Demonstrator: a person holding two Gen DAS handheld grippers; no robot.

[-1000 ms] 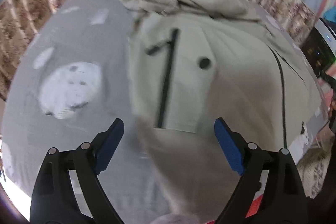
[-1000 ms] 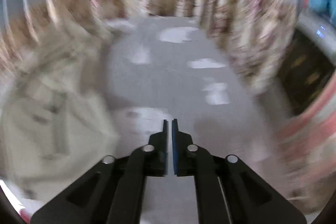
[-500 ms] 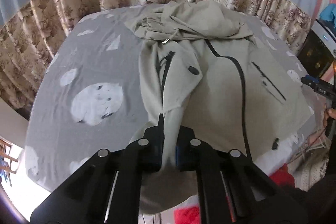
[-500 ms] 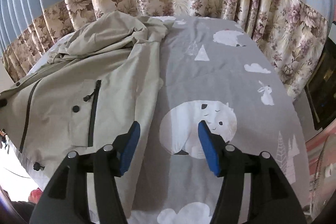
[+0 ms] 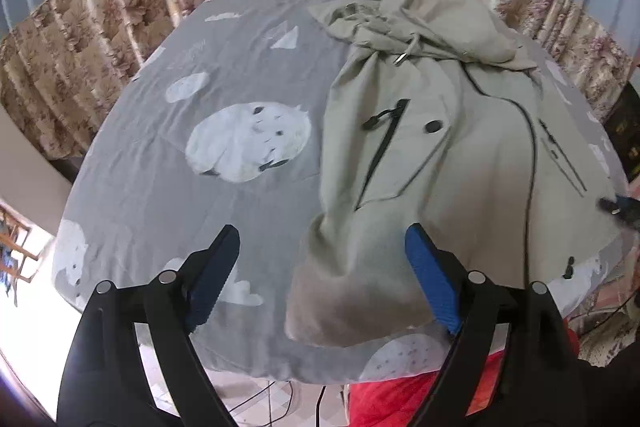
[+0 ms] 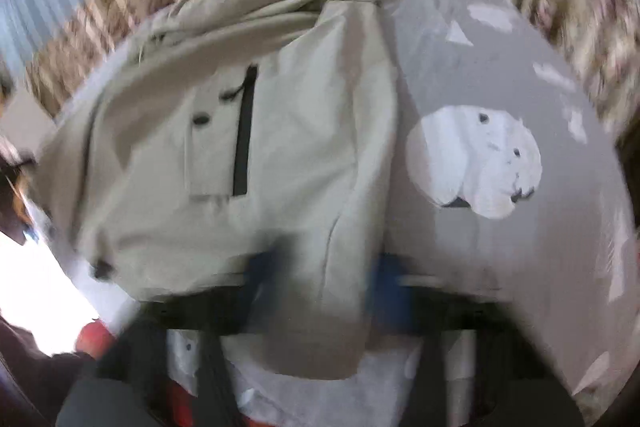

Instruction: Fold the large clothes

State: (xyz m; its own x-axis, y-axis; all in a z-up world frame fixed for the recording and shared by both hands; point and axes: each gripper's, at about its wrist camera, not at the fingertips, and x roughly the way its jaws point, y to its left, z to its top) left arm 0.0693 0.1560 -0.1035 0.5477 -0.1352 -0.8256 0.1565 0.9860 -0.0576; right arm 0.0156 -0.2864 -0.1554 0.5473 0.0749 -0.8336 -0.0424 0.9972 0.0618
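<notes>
We work one beige jacket (image 5: 460,163) spread on the right half of the grey printed bedsheet (image 5: 200,187), hood toward the curtain, so its sides can fold inward. Our left gripper (image 5: 320,267) is opening; its jaws stand wide and hold nothing, the sleeve end lying slack between them. Our right gripper (image 6: 324,275) is closing over the jacket's near edge; blur hides whether it grips. We count two chest zippers.
</notes>
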